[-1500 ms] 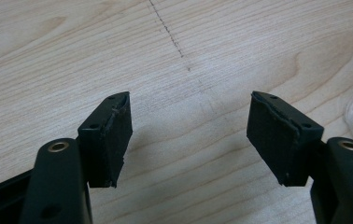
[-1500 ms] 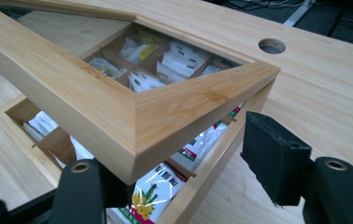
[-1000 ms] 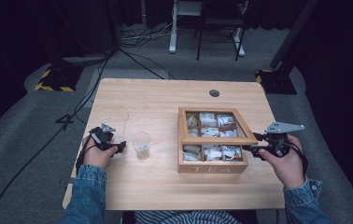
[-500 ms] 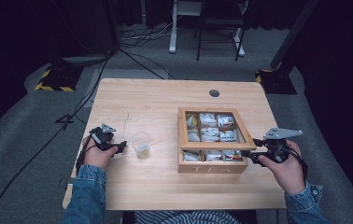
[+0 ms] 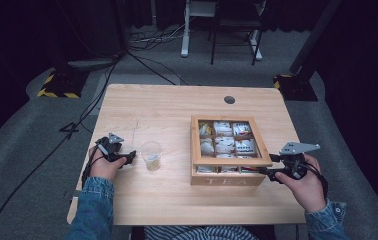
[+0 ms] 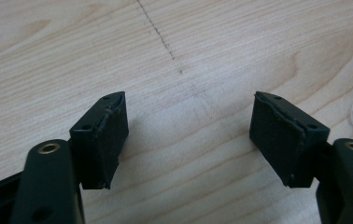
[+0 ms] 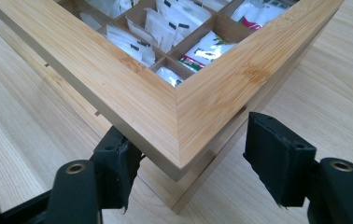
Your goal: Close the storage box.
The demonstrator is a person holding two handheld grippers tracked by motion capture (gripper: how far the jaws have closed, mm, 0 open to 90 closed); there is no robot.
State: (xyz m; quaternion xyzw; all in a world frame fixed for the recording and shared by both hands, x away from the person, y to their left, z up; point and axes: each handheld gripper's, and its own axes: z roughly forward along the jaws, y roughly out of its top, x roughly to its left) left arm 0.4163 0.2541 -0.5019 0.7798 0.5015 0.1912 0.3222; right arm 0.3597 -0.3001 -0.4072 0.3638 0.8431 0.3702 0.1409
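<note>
Tea box of pale wood (image 5: pixel 229 177), its grid of compartments full of white sachets (image 5: pixel 224 146), sits toward the right half of the light wooden table (image 5: pixel 167 107). At the far left, the left gripper (image 6: pixel 188 135) rests low over bare tabletop, its black jaws spread apart with nothing between them. Just right of its fingertips stands a small clear plastic cup (image 5: pixel 151 155). Farther right, the right gripper (image 7: pixel 195 161) has its jaws parted around the box's near right corner, under the lifted lid frame (image 7: pixel 132 77); whether either pad presses the wood cannot be told.
</note>
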